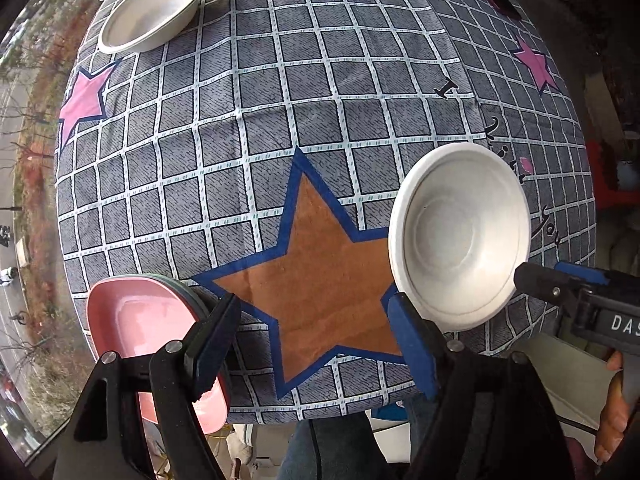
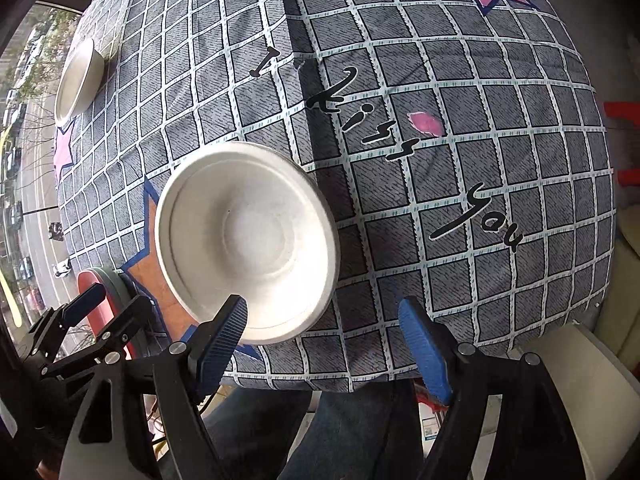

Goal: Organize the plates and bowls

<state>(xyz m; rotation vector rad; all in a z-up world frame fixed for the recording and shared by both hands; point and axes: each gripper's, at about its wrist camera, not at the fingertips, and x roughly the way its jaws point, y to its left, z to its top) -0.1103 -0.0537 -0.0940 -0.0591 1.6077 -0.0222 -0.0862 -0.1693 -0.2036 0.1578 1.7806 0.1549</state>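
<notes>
Right wrist: right gripper (image 2: 324, 328) agape, empty beside white bowl (image 2: 248, 240) | left gripper (image 1: 316, 340) agape, empty | step: between placements | next: fetch far bowl (image 1: 154, 10) on counter (image 1: 320, 100), likely.

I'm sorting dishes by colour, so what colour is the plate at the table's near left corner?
Pink: the top plate of a small stack, shown best in the left wrist view.

Our left gripper (image 1: 316, 344) points down, jaws apart, holding nothing; our right gripper (image 2: 324, 340) likewise apart, empty.
</notes>
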